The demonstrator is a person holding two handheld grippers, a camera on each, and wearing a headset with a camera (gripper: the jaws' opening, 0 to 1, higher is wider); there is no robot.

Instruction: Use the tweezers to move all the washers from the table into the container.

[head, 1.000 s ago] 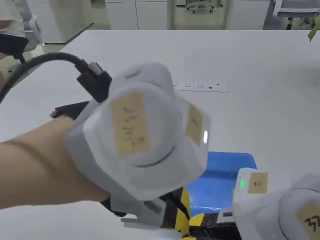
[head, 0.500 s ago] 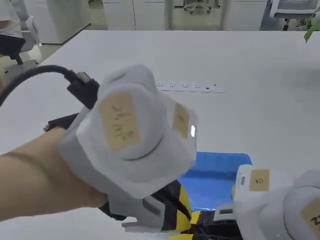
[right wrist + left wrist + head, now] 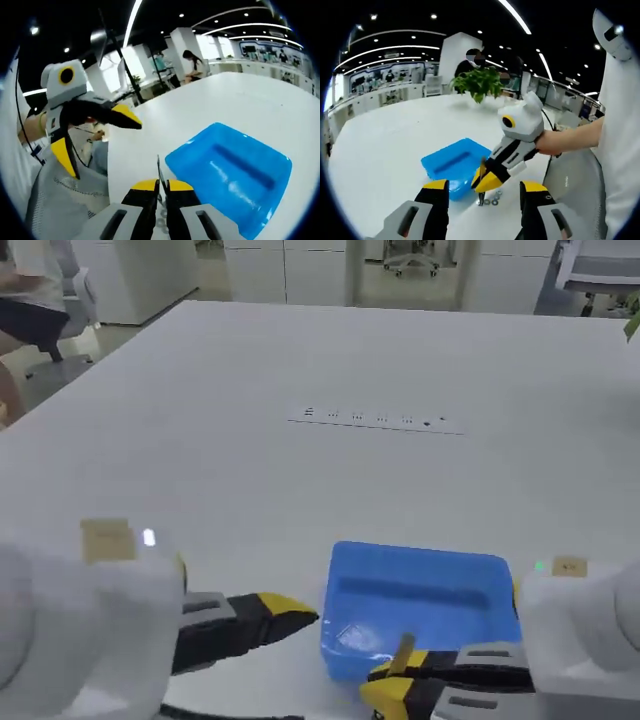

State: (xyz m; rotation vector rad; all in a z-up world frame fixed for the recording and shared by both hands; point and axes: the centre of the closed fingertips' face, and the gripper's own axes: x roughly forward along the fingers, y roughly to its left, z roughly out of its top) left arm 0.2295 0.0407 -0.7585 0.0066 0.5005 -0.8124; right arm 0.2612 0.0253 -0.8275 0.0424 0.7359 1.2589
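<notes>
1. Pinching the tweezers between jaws drawn almost together, the right gripper aims their tips down at the table.
2. Beside it, the left gripper hangs with its jaws spread wide and nothing between them.
3. The washers lie in a small cluster on the table, just beside the tweezer tips. They are near the blue container but outside it.
4. They look like thin, hard, light metal rings lying flat, and are probably slippery. My guess is that the tips should nip one ring across its band, or hook through its hole. A gentle squeeze should keep it from flicking away.
5. The container is a shallow tray. I make out no washer inside, though glare on its floor leaves that uncertain.
6. The washers are too small to count, and whether the tips already touch one is hard to tell. In the head view the right gripper's body masks that spot.
7. Farther off, a socket strip sits in the table, well apart from the work.
</notes>
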